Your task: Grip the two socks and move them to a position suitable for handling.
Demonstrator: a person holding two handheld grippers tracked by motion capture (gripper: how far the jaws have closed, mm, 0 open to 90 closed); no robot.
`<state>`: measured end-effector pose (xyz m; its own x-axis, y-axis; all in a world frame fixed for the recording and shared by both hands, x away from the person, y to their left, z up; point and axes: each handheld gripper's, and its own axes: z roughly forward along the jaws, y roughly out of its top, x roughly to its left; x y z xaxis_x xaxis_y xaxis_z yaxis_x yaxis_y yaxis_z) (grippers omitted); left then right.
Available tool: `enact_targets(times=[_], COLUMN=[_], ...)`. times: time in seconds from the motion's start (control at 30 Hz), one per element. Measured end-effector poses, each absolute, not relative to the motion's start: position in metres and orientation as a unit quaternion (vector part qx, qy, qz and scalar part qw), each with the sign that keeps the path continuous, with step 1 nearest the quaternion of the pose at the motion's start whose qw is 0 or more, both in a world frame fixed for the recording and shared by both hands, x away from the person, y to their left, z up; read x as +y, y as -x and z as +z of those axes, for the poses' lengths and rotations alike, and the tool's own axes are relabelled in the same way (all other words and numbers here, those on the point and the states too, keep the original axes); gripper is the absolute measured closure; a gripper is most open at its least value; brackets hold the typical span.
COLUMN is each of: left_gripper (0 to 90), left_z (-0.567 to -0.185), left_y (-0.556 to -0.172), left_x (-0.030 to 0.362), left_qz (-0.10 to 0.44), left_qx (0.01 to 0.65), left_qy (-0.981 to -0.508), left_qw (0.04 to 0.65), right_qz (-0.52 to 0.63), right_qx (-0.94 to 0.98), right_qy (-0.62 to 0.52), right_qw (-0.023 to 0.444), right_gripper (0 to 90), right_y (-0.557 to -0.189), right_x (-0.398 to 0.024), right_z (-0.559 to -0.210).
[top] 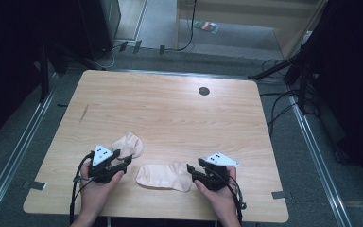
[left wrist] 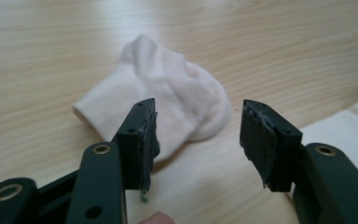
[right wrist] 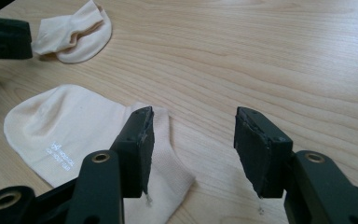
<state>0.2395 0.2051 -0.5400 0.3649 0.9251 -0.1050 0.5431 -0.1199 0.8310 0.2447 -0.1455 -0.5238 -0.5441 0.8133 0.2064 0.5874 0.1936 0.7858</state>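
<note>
- High view: left black two-jaw gripper (top: 123,160) held in a hand (top: 96,188) near the front edge of the pale wood-grain surface (top: 170,111), jaws spread apart and empty. Just ahead of its tips, a crumpled pale pink short sock (top: 129,145), apparently touching or nearly touching the jaws. To its right, between the two grippers, a flat pale pink ankle sock (top: 164,176) lying lengthwise. Right black two-jaw gripper (top: 193,171) held in the other hand (top: 220,195), jaws parted, tips at the flat sock's near end. Grey three-cornered plates on top of both. Far beyond both, a small dark round hole (top: 203,91) in the surface.
- Left gripper view: jaws wide apart with nothing between them but bare wood. Crumpled sock (left wrist: 168,102) straight ahead and a little to the left, partly behind the left jaw, cuff toward the left. Edge of the flat sock (left wrist: 349,126) past the right jaw. A fingertip (left wrist: 156,218) at the bottom edge.
- Right gripper view: jaws open, gripping nothing. Flat sock (right wrist: 70,130) ahead and left, its cuff end running under the left jaw, small white printed lettering on its sole; whether the jaw touches the fabric cannot be told. Crumpled sock (right wrist: 77,30) farther off at upper left, with the left gripper (right wrist: 4,37) just beside it.
</note>
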Motion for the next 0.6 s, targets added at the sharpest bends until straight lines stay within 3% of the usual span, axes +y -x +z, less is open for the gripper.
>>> enact_targets(times=[0.27,0.37,0.47,0.6], left_gripper=[40.4,42.5,52.1,81.3], left_z=[-0.537,-0.543,-0.547,-0.548], left_y=[-0.271,-0.276,-0.278,-0.28], left_x=[0.189,0.185,0.186,0.189], left_qz=[0.218,0.214,0.224,0.241], left_qx=[0.504,0.516,0.523,0.524], left_qy=[-0.744,-0.749,-0.752,-0.746], left_qw=[0.38,0.356,0.333,0.332], right_qz=[0.434,0.435,0.436,0.435], right_qx=[0.766,0.764,0.764,0.766], right_qy=[-0.458,-0.461,-0.459,-0.456], right_qw=[0.124,0.121,0.123,0.129], right_gripper=[48.6,48.6,48.7,48.8], right_y=[-0.246,-0.246,-0.245,-0.244], right_x=[-0.137,-0.136,-0.135,-0.132], right_z=[-0.527,-0.527,-0.526,-0.524])
